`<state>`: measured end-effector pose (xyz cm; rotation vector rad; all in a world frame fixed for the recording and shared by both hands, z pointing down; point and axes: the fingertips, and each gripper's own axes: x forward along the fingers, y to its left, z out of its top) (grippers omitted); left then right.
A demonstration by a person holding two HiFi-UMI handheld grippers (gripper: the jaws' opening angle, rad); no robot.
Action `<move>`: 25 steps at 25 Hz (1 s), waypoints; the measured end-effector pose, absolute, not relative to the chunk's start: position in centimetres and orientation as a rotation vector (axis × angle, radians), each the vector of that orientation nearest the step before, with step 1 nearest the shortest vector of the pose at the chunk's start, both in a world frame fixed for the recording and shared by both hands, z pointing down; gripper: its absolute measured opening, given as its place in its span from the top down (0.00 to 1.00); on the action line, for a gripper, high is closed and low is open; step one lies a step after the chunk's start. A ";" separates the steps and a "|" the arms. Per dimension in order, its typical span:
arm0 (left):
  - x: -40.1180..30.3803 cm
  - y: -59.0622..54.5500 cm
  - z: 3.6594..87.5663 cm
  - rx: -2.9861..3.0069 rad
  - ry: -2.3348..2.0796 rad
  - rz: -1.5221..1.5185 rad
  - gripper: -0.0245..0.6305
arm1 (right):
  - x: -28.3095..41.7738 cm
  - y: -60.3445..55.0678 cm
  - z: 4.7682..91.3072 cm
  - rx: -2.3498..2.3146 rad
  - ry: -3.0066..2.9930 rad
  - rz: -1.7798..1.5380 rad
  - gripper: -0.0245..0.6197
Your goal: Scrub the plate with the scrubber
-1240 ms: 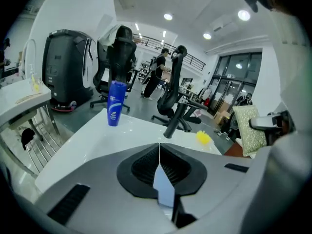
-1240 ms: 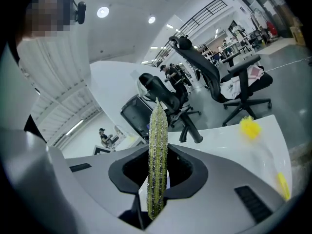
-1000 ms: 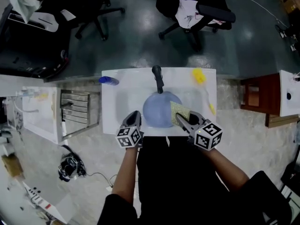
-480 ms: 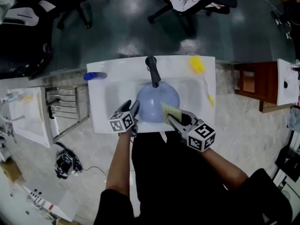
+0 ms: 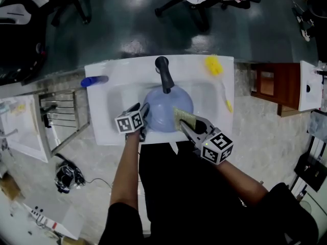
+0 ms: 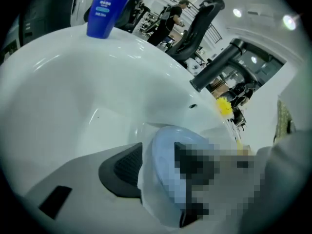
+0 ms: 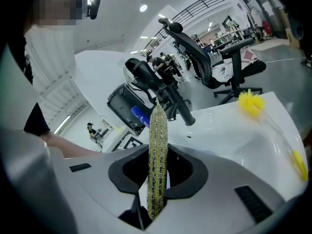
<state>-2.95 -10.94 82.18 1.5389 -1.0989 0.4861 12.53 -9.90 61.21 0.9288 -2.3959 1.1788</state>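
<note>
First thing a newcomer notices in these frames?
A blue plate sits in the white sink, under the black faucet. The left gripper has just been opening its jaws, which now straddle the plate's rim. The right gripper is shut on a yellow-green scrubber by the plate's right edge.

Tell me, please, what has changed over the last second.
The left gripper dropped into the white sink beside the round blue plate; its jaws have just been opening and straddle its left rim. The right gripper stays shut on the yellow-green scrubber pad.
</note>
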 end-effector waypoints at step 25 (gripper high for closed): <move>-0.5 -11.5 86.7 1.491 -0.889 0.508 0.84 | 14.3 -10.0 63.1 1.000 -2.328 1.226 0.87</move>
